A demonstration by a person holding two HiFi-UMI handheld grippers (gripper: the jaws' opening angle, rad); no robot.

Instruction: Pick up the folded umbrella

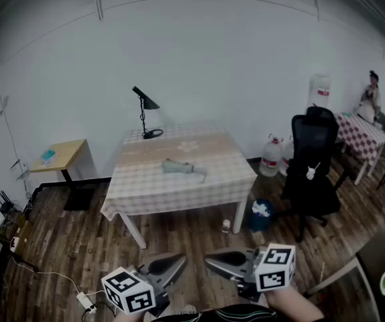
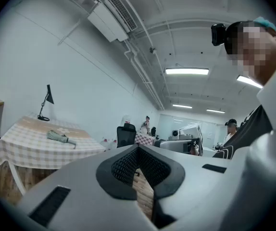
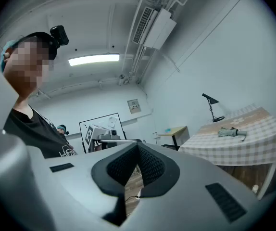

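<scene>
The folded grey-green umbrella [image 1: 182,167] lies on the checked tablecloth of the table [image 1: 179,200] in the middle of the room. It also shows far off in the left gripper view [image 2: 58,136] and the right gripper view [image 3: 232,132]. Both grippers are low at the front of the head view, well short of the table, tips turned toward each other. My left gripper [image 1: 178,263] [image 2: 138,148] is shut with nothing between its jaws. My right gripper [image 1: 210,261] [image 3: 138,146] is shut and empty too.
A black desk lamp [image 1: 144,113] stands at the table's far left corner. A black office chair [image 1: 313,159], water jugs [image 1: 271,156] and a blue bin [image 1: 261,215] are right of the table. A small wooden side table [image 1: 58,154] is at the left. Cables lie on the floor [image 1: 51,274].
</scene>
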